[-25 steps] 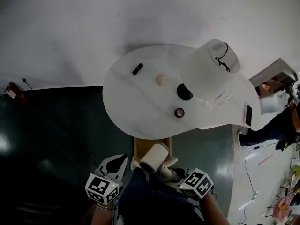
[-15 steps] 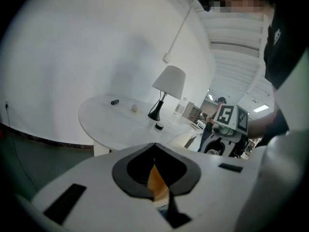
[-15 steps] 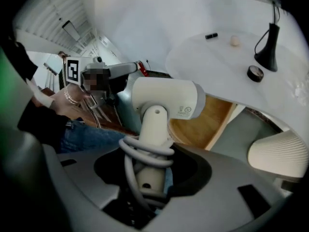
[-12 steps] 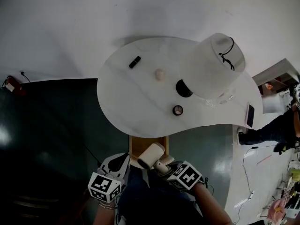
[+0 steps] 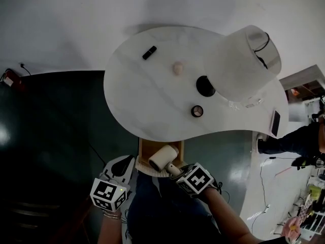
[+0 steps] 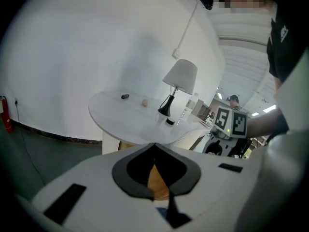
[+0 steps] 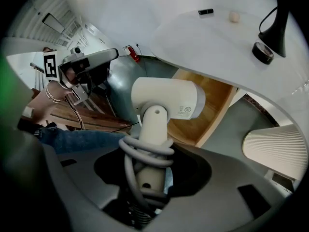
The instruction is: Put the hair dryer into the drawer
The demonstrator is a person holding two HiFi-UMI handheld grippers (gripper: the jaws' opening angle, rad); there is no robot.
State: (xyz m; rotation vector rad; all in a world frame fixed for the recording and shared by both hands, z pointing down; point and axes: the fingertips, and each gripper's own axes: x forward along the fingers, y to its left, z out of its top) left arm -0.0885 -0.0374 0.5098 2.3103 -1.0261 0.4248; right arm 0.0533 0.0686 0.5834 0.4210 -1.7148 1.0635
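cream hair dryer (image 5: 162, 157), cord coiled round handle, over open wooden drawer (image 5: 143, 149)

White table (image 5: 144, 98) with lamp (image 5: 236, 67)

The right gripper (image 5: 174, 168) holds the hair dryer (image 5: 162, 158) over the drawer (image 5: 144, 149).

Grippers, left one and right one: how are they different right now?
The right gripper is clamped on the hair dryer, round its cord-wrapped handle. The left gripper holds nothing, and its jaws are together. The right gripper has the dryer over the open wooden drawer, while the left gripper sits off to the drawer's left side. Both are white with two jaws.
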